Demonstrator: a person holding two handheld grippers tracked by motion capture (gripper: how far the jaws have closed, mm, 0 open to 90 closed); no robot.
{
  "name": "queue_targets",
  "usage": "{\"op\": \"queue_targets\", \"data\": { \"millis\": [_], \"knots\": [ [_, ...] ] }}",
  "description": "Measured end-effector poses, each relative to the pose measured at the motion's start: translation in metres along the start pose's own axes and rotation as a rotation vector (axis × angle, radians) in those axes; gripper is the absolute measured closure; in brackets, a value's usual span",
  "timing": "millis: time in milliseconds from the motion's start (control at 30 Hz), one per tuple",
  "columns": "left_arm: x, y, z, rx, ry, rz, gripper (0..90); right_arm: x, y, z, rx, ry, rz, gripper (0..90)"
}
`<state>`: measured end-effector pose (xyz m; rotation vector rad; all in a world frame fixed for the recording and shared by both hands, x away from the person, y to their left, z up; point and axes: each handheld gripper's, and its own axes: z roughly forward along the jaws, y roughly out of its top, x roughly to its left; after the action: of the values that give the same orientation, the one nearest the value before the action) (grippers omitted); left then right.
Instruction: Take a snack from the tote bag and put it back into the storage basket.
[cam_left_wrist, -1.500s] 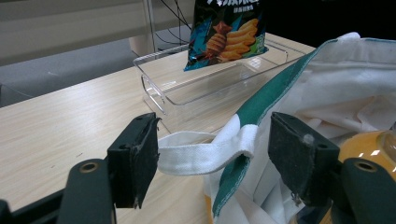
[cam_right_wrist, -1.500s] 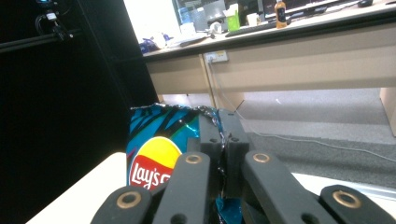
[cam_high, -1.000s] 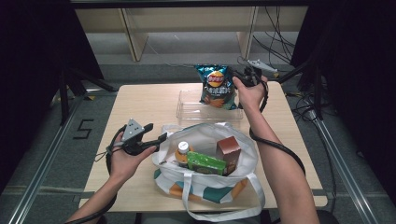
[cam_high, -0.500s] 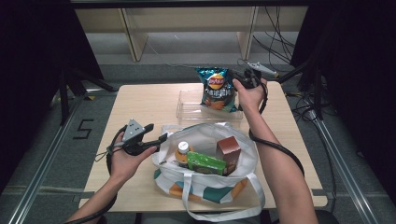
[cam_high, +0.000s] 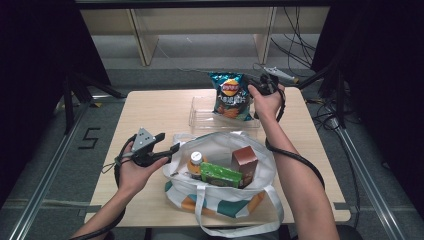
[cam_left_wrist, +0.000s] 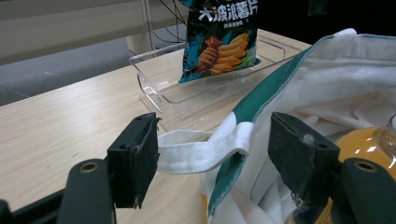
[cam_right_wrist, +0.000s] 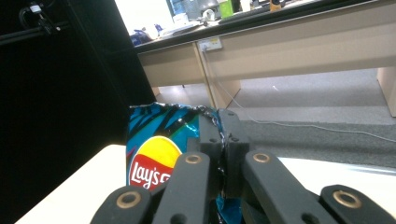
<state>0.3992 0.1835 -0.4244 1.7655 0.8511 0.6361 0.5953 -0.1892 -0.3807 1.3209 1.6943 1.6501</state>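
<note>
Your right tongs (cam_high: 261, 86) are clamped on the upper edge of the chip bag (cam_high: 230, 96), at its right corner; in the right gripper view the two jaws meet on the crimped top seal. The chip bag stands upright with its lower end inside the clear tray (cam_high: 200, 114), at the far side of the counter (cam_high: 150, 107), well apart from the tote bag (cam_high: 220, 195). Treat the chip bag as light, air-filled and crushable: the foil is slick, and the contents break under pressure on the body. Keep your hold on the flat sealed strip, where the film is doubled and stiff, and do not squeeze the puffed middle. Your left tongs (cam_left_wrist: 212, 154) stand wide, with the white strap (cam_left_wrist: 196, 151) of the tote bag lying between the jaws; neither pad appears to press on it. The strap is soft cloth and gives no firm support. The tote bag contains a bottle (cam_high: 195, 164), a green packet (cam_high: 220, 175) and a brown carton (cam_high: 245, 162).
</note>
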Motion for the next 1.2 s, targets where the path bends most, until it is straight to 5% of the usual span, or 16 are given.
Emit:
{"op": "queue_targets", "data": {
  "millis": [300, 367, 433, 1200],
  "knots": [
    [-0.001, 0.000, 0.000, 0.003, -0.001, -0.009, 33.0, -0.010, -0.006, -0.003, 0.020, -0.029, 0.020, 90.0],
    [-0.001, 0.000, 0.000, 0.003, -0.002, -0.006, 33.0, -0.016, -0.007, -0.002, 0.005, -0.019, -0.020, 89.9],
    [-0.001, 0.000, 0.000, 0.003, -0.002, -0.005, 33.0, -0.015, -0.007, -0.004, 0.025, -0.029, 0.015, 89.8],
    [-0.002, 0.000, 0.000, 0.006, -0.002, -0.004, 33.0, -0.023, -0.006, -0.008, 0.045, -0.073, -0.046, 82.1]
  ]
}}
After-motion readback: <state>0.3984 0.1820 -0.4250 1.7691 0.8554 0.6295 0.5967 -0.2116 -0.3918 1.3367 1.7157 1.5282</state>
